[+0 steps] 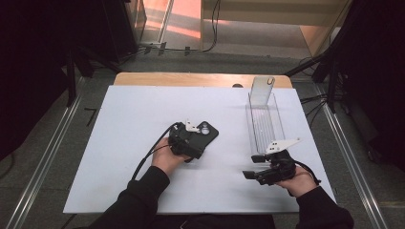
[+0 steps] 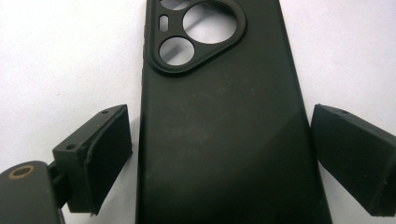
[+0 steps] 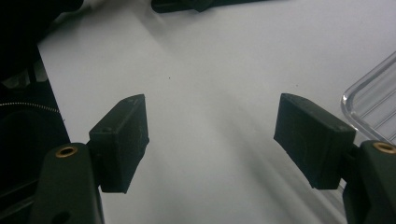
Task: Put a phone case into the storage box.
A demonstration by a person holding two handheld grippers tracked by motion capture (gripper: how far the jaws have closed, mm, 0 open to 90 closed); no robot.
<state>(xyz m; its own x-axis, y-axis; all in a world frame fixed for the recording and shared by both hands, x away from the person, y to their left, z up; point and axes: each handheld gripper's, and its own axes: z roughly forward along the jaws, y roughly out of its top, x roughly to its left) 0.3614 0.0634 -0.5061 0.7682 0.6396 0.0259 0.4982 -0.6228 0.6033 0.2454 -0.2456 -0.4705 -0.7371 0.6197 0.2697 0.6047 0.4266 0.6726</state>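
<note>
A black phone case [image 1: 208, 131] [image 2: 219, 135] lies flat on the white table sheet [image 1: 129, 119], camera cut-outs pointing away from me. My left gripper [image 1: 197, 143] [image 2: 219, 154] straddles its near end, one jaw on each long side with a thin gap of white showing at both, so it is open around the case. My right gripper [image 1: 253, 166] [image 3: 210, 135] is held low over bare sheet at the front right, turned to the left, open with nothing between its jaws.
A tall clear plastic box [image 1: 265, 119] [image 3: 373, 102] lies at the right, just beyond the right gripper, with its hang-tab end toward the far edge. A wooden table edge [image 1: 200, 78] shows beyond the sheet. Dark stands and cables surround the table.
</note>
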